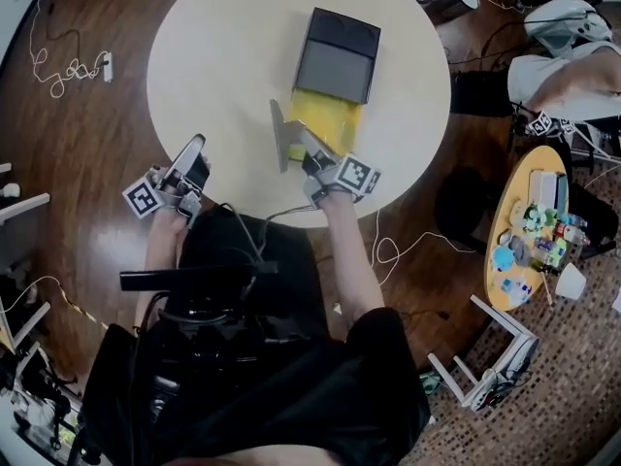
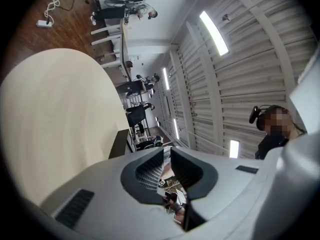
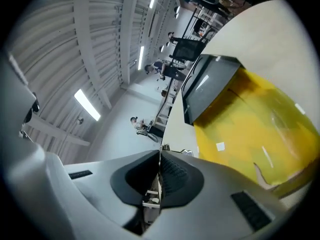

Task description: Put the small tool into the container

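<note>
We cannot pick out the small tool in any view. The right gripper point(image 3: 160, 156) has its jaws clenched flat together, with only a thin seam between the pads and nothing recognisable in it. A few small pale marks point(image 3: 220, 145) lie on the yellow inner tray point(image 3: 250, 124) just right of those jaws, too small to name. In the head view a grey upright strip point(image 1: 280, 136) stands beside the right gripper point(image 1: 309, 149), and we cannot tell what it is.

The one dark grey box-shaped container point(image 3: 207, 86) lies ahead of the right jaws and to their right. Its yellow inner tray point(image 1: 325, 115) is drawn out towards them over the round cream worktop point(image 1: 213, 56). The right forearm point(image 1: 351, 260) reaches forward, so that gripper sits at the tray's near end.

The left gripper point(image 1: 184, 168) is held at the worktop's near edge, well left of the container point(image 1: 335, 56), on a bent left forearm point(image 1: 155, 260). In its own view the left gripper point(image 2: 166, 154) has its jaws released by a narrow gap. Only background shows between them, and just a cut-off dark edge of the container point(image 2: 120, 144) shows to the left of the jaws.

We count two grippers, each with one marker cube, one container, one tray and one worktop.
</note>
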